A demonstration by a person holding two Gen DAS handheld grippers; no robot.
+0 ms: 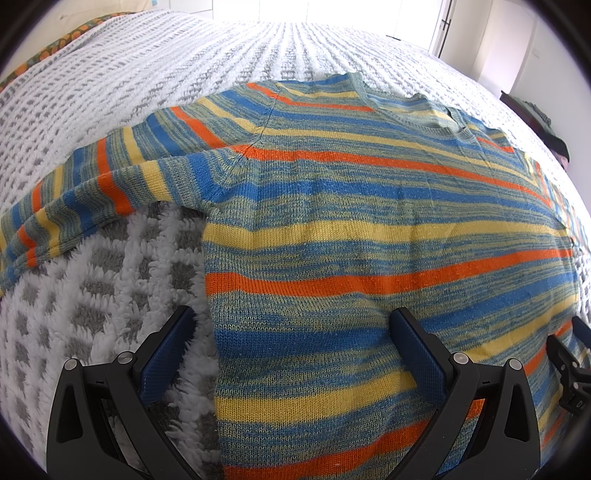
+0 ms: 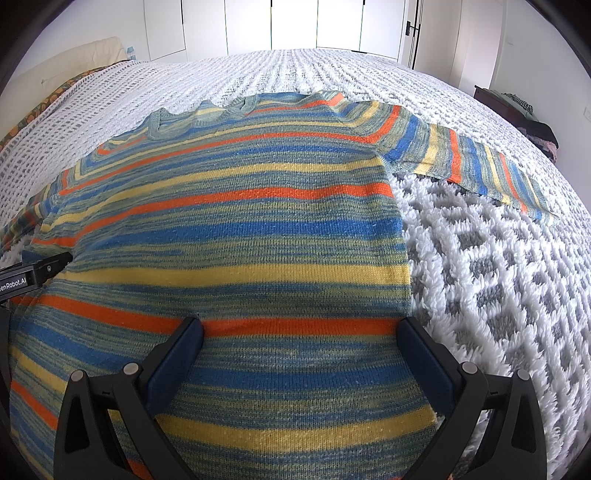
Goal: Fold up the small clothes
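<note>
A small knitted sweater (image 1: 351,229) with blue, yellow, orange and green stripes lies flat on a bed, neckline at the far end. Its left sleeve (image 1: 85,192) stretches out to the left, its right sleeve (image 2: 480,166) out to the right. My left gripper (image 1: 291,325) is open over the sweater's lower left edge, one finger over the blanket and the other over the knit. My right gripper (image 2: 299,332) is open above the sweater's (image 2: 240,240) lower right part, close to its side edge. Part of the other gripper shows at each view's edge.
The sweater rests on a fluffy white and grey patterned blanket (image 2: 498,295) that covers the bed (image 1: 184,66). A flowered fabric (image 1: 48,51) lies at the far left. Dark clothes sit on furniture (image 2: 528,118) at the right. White cupboard doors (image 2: 295,26) stand behind.
</note>
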